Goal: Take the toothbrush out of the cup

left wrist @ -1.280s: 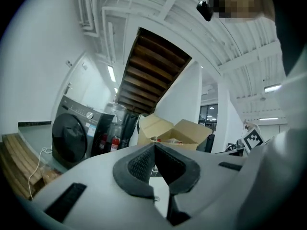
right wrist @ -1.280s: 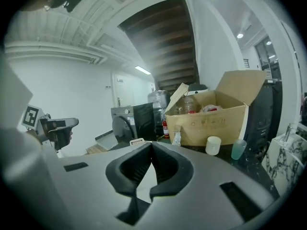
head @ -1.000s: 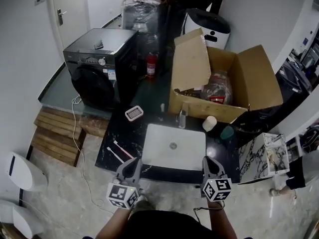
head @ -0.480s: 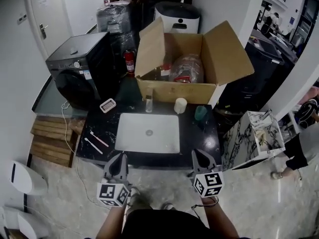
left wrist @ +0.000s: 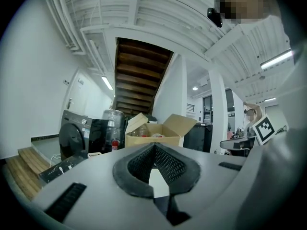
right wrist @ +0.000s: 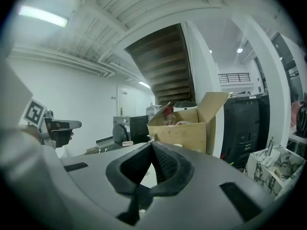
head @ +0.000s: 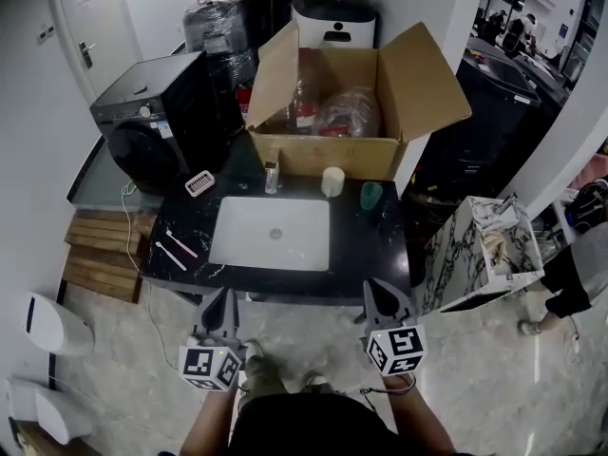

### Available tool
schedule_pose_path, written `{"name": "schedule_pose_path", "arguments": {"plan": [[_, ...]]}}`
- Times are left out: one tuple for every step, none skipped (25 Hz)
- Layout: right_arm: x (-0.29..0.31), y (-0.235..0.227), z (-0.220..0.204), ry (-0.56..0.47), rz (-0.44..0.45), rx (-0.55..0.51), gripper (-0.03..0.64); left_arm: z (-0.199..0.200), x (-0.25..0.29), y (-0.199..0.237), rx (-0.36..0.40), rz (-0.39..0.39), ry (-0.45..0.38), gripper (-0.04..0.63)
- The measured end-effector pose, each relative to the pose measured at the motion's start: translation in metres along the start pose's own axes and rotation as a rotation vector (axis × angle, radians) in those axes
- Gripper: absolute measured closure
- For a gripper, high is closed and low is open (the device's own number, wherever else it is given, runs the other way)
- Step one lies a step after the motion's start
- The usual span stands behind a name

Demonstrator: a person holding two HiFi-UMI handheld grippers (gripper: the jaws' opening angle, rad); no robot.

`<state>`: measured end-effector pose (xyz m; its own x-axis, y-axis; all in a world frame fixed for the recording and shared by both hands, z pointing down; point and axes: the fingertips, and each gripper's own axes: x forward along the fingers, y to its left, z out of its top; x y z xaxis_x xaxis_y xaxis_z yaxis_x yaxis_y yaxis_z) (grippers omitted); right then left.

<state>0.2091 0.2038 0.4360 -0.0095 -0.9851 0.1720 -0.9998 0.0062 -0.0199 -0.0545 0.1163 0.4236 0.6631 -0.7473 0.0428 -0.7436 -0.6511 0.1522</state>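
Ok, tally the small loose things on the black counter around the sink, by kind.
Cups: 2, the white cup and the green cup
Toothbrushes: 2, the pink toothbrush and the white toothbrush, lying flat
Slotted tray: 1
Total: 5

We see a glossy black tabletop (head: 378, 247) with pale marble veins around a smooth white glazed sink (head: 226, 253). The box (head: 323, 156) is matt brown cardboard, the washer (head: 157, 112) dark and satin-smooth, the pallet (head: 100, 250) bare slatted wood. Our left gripper (left wrist: 154, 145) and right gripper (right wrist: 152, 143) are matt grey plastic with black meshed pads (left wrist: 171, 166).
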Motion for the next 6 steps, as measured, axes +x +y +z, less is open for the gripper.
{"name": "schedule_pose_path", "arguments": {"plan": [[-0.003,0.000,0.001,-0.004,0.004,-0.001,0.604,0.001,-0.001,-0.004,0.005,0.000,-0.001,0.571],[-0.006,0.000,0.001,-0.008,0.006,-0.004,0.604,0.002,-0.002,-0.007,0.008,-0.001,-0.004,0.571],[-0.009,0.000,0.001,-0.011,0.008,-0.007,0.604,0.002,-0.003,-0.010,0.011,-0.001,-0.008,0.571],[-0.011,0.000,0.001,-0.013,0.010,-0.010,0.604,0.002,-0.004,-0.013,0.013,0.000,-0.012,0.571],[-0.013,-0.001,0.000,-0.015,0.013,-0.011,0.604,0.003,-0.005,-0.016,0.015,0.000,-0.016,0.571],[-0.015,-0.001,0.000,-0.017,0.015,-0.011,0.604,0.003,-0.006,-0.019,0.017,0.000,-0.020,0.571]]}}
